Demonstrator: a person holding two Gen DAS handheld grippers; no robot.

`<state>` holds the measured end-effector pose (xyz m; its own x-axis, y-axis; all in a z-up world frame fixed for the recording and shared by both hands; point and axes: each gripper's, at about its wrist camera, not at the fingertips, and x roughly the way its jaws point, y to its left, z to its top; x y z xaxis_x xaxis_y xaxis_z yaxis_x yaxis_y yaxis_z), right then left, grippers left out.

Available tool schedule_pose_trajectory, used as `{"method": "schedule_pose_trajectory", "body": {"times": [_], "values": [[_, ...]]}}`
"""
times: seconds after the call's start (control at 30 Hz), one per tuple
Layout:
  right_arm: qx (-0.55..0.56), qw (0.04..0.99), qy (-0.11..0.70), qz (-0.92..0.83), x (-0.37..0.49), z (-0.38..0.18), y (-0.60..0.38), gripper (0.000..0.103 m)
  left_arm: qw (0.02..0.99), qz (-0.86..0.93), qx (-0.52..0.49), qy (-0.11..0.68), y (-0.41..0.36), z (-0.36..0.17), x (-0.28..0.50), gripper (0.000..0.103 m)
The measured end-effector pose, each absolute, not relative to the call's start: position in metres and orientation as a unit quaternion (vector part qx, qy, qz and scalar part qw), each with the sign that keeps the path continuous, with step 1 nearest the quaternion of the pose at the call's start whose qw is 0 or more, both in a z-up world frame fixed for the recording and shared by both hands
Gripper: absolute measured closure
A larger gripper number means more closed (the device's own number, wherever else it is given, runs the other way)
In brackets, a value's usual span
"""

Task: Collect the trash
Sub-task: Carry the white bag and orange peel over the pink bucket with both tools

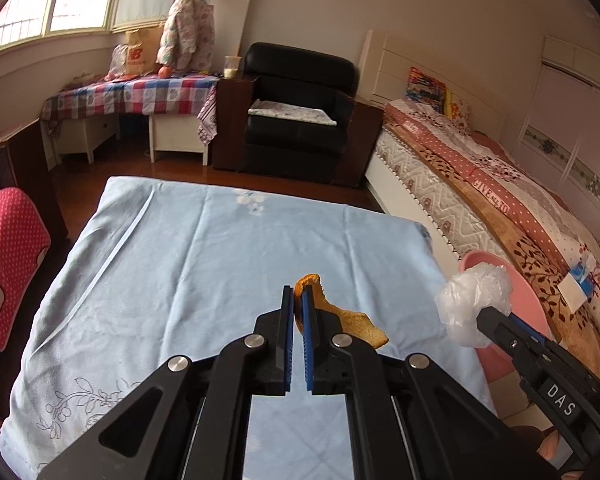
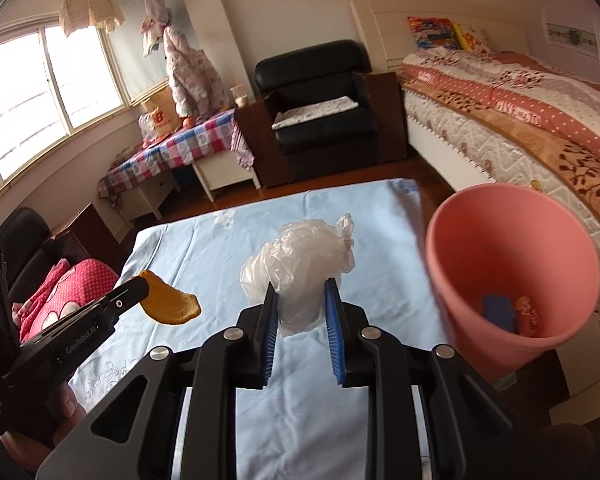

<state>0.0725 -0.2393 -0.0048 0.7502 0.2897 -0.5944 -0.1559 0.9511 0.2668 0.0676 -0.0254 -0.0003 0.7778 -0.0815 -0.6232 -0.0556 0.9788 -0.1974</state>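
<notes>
A light-blue cloth [image 1: 220, 248] covers the table in a bedroom, with a pink bin [image 2: 512, 264] at its right edge, the bed [image 1: 500, 184] beyond, and a black armchair [image 1: 300, 108] farther back. The left gripper [image 1: 298, 292] is clenched on an orange peel [image 1: 356, 320]; the right gripper [image 2: 302, 288] clasps a crumpled plastic bag [image 2: 300, 256] beside the bin's rim, both held above the cloth.

A blue-covered table [image 1: 228, 248] is viewed from close above by both wrist cameras, each aimed forward along its own fingers toward a black armchair [image 1: 300, 108]. The table [image 2: 340, 216], armchair [image 2: 320, 96], bed [image 2: 520, 112] and pink bin [image 2: 512, 264] are shared.
</notes>
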Motion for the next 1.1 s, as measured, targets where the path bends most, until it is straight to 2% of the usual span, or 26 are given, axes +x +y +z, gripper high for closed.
{"method": "schedule_pose_trajectory", "body": {"times": [0.6, 1.1], "values": [[0.132, 0.944, 0.3, 0.043, 0.053, 0.003, -0.322, 0.08, 0.949, -0.064, -0.04, 0.307, -0.127, 0.029, 0.078, 0.1], [0.153, 0.944, 0.29, -0.014, 0.049, -0.004, -0.38, 0.08, 0.949, -0.105, -0.009, 0.298, -0.195, 0.031, 0.096, 0.1]]}}
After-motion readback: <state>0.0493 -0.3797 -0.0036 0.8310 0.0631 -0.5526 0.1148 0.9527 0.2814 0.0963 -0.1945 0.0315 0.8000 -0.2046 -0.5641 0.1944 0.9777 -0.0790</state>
